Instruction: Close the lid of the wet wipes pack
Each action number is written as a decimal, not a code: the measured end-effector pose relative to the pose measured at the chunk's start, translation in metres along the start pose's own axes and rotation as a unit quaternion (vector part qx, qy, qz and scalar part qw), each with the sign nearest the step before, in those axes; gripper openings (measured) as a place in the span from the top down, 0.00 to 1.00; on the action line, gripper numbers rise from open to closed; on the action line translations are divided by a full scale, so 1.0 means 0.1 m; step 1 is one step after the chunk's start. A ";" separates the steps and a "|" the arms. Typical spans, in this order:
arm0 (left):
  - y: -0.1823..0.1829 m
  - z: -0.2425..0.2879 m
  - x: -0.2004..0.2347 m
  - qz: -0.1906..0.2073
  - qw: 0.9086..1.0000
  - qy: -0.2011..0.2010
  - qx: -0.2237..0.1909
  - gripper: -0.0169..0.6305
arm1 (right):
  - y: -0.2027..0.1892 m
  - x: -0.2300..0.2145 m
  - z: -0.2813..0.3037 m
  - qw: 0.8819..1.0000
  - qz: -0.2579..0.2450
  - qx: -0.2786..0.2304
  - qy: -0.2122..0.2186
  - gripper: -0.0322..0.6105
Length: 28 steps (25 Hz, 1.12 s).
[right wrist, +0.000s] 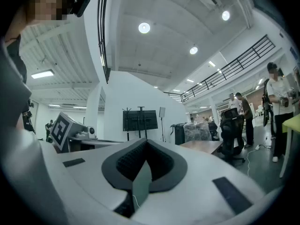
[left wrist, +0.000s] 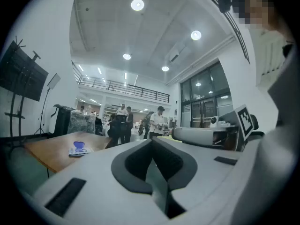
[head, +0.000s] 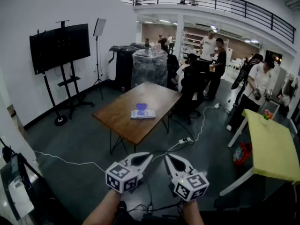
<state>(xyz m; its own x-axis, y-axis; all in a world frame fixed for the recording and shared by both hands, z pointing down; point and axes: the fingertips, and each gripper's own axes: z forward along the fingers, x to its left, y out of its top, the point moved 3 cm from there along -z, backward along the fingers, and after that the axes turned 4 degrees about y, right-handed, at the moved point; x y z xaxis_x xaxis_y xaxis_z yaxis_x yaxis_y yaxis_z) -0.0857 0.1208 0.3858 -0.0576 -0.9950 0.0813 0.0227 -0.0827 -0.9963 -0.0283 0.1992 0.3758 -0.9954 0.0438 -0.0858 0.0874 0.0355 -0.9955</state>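
Worktop (head: 117,111) at twelve o'clock carries the open wipes pack (head: 142,112), well apart, so our left gripper (head: 148,156) and right gripper (head: 167,157) hold fingers closed, empty.

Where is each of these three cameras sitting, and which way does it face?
Head view: on the person's head, looking forward and down at a table, the wipes pack on it, forearms, left gripper and right gripper.
Left gripper view: on the left gripper, looking level along its shut jaws toward the table.
Right gripper view: on the right gripper, looking level along its shut jaws toward a screen.
Shared: head and left gripper views both show the wipes pack.
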 end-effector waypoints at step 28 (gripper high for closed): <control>-0.06 0.04 0.09 -0.001 1.000 0.019 0.008 0.96 | -0.07 -0.11 0.07 1.000 0.007 0.019 -0.001 0.94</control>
<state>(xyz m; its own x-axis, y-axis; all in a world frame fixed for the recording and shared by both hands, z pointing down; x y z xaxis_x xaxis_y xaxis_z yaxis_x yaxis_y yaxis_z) -0.0828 0.1121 0.3926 -0.0964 -0.9919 0.0825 0.0383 -0.0865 -0.9955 -0.0185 0.1918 0.3835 -0.9942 0.0411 -0.0991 0.0990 -0.0035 -0.9951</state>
